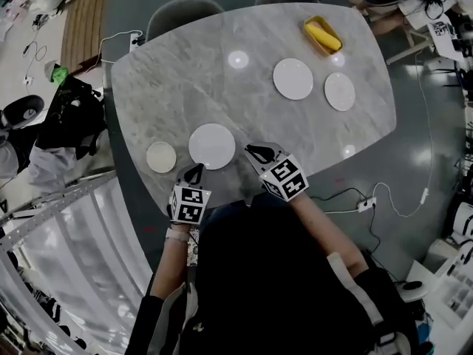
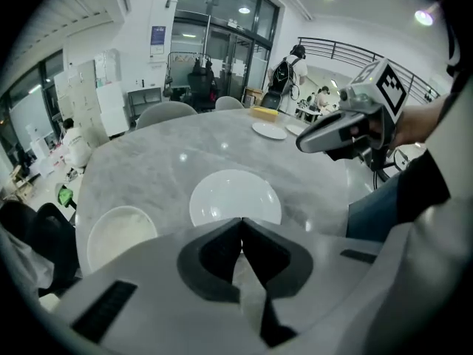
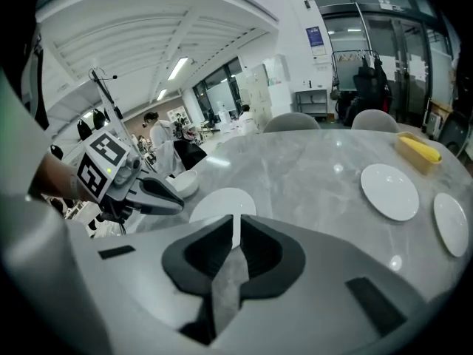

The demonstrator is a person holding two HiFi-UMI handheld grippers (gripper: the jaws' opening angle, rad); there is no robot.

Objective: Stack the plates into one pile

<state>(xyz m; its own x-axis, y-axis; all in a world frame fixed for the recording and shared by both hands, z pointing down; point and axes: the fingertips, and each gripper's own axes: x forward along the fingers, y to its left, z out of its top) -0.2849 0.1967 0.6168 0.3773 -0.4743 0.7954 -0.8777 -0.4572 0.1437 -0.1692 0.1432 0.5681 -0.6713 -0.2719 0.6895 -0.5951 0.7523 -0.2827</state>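
Observation:
Several plates lie apart on the grey marble table [image 1: 185,87]. A white plate [image 1: 212,146] sits near the front edge, with a smaller cream dish [image 1: 161,157] to its left. Two more white plates [image 1: 293,78] [image 1: 340,92] lie at the far right. My left gripper [image 1: 195,171] hovers just in front of the near white plate [image 2: 235,198], jaws shut and empty. My right gripper [image 1: 255,153] hangs by that plate's right rim, also shut with nothing in it. In the right gripper view the near plate [image 3: 222,202] shows just past the jaws, the left gripper [image 3: 159,194] beside it.
A yellow tray [image 1: 323,35] holding something yellow stands at the table's far right corner. Two grey chairs [image 1: 183,12] are tucked in at the far side. A power strip and white cable [image 1: 366,204] lie on the floor to the right.

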